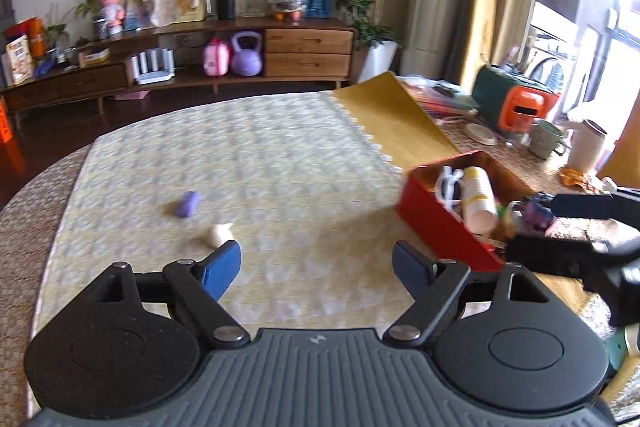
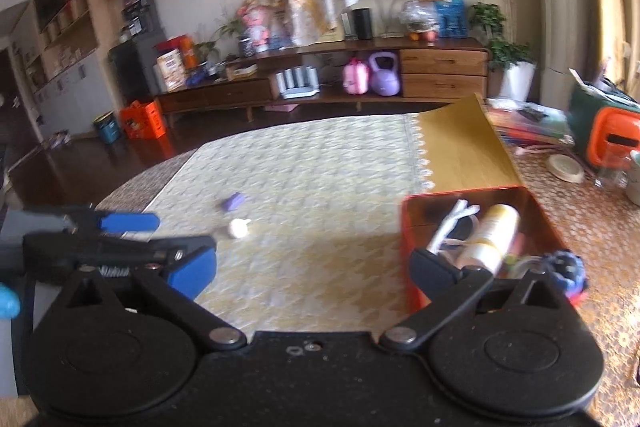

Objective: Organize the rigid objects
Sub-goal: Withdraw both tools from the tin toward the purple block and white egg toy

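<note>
A red box (image 1: 436, 223) sits on the table at the right and holds a cream bottle (image 1: 478, 195), a white cord (image 1: 448, 181) and a purple toy (image 1: 536, 213). It also shows in the right wrist view (image 2: 412, 227), with the bottle (image 2: 492, 235). A purple block (image 1: 187, 203) (image 2: 233, 202) and a small cream piece (image 1: 221, 233) (image 2: 239, 227) lie on the yellow mat. My left gripper (image 1: 316, 265) is open and empty, just behind the cream piece. My right gripper (image 2: 312, 273) is open and empty, its right finger at the box's near wall.
The mat (image 1: 260, 155) covers a round table. At the right stand a mug (image 1: 546, 139), a white cup (image 1: 588, 147), a green and orange appliance (image 1: 516, 103) and a stack of papers (image 1: 440, 95). A wooden sideboard (image 1: 308, 47) stands across the room.
</note>
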Demonstrator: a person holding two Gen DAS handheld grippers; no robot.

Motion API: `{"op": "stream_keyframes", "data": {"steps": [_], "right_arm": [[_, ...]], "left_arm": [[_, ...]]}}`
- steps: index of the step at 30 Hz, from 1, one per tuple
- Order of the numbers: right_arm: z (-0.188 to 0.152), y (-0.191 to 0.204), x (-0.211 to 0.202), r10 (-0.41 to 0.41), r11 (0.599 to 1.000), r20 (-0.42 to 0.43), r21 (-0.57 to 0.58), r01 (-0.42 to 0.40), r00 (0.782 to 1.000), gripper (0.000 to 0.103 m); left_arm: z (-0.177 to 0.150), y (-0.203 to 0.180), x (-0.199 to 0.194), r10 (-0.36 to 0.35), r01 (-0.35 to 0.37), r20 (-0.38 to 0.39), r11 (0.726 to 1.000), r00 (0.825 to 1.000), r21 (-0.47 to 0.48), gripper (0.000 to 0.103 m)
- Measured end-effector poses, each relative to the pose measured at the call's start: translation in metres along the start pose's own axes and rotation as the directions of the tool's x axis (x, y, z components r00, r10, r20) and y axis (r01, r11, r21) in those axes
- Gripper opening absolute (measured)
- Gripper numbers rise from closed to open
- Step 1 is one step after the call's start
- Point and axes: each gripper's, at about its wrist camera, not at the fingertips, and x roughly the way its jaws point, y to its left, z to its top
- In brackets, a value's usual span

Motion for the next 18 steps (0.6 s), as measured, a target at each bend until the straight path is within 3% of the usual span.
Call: {"op": "stream_keyframes", "data": {"steps": [5, 11, 18], "right_arm": [[-0.003, 0.032, 0.014, 0.025, 0.995, -0.012, -0.094, -0.026, 1.0, 0.103], [-0.002, 0.049, 0.04, 0.034, 0.993, -0.045, -0.108, -0.038, 0.998, 0.103], [-0.003, 0.072, 0.079, 0.029, 0.979, -0.104, -0.197, -0.049, 0.994, 0.103]], "left_arm": [[-0.003, 0.038, 0.005, 0.04, -0.04, -0.003, 0.998, 0.999, -0.038, 0.083], [0.004, 0.078, 0.014, 0.081, -0.08, 0.0, 0.992, 0.997, -0.092, 0.083], [0.013, 0.105, 0.047, 0.093, -0.095, -0.021, 0.993, 0.995, -0.065, 0.083]]}}
